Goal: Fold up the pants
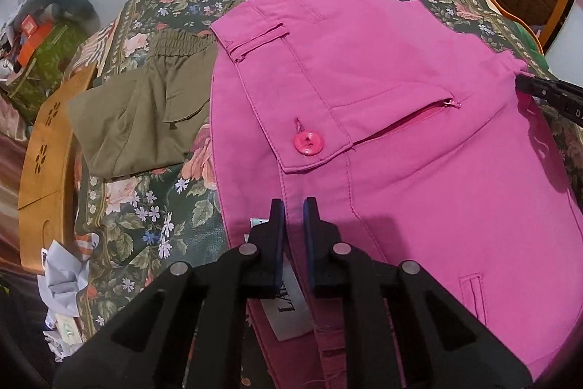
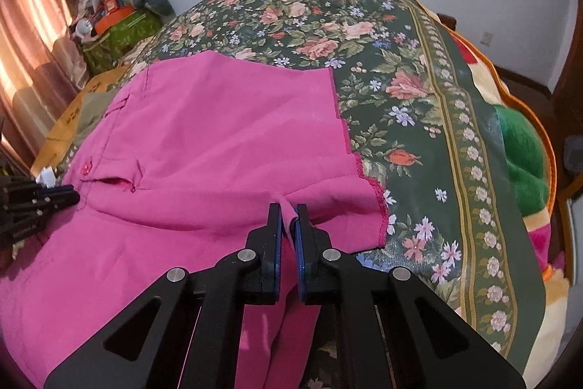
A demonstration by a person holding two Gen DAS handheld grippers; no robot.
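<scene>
Pink pants [image 1: 419, 141] flat on floral bedspread [image 2: 419, 79]. Left gripper [image 1: 293, 206] clamps near waistband; right gripper [image 2: 288, 212] pinches near fabric edge. Advise: lift both evenly, keep edge taut, fold away.

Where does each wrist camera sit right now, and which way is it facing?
Left wrist: on the left gripper, facing down over the pink pants waistband; its own fingers show, shut on the fabric.
Right wrist: on the right gripper, facing down over the pants' side edge; its fingers show, pinching fabric.
Shared: pants, floral bedspread, each other's gripper.
</scene>
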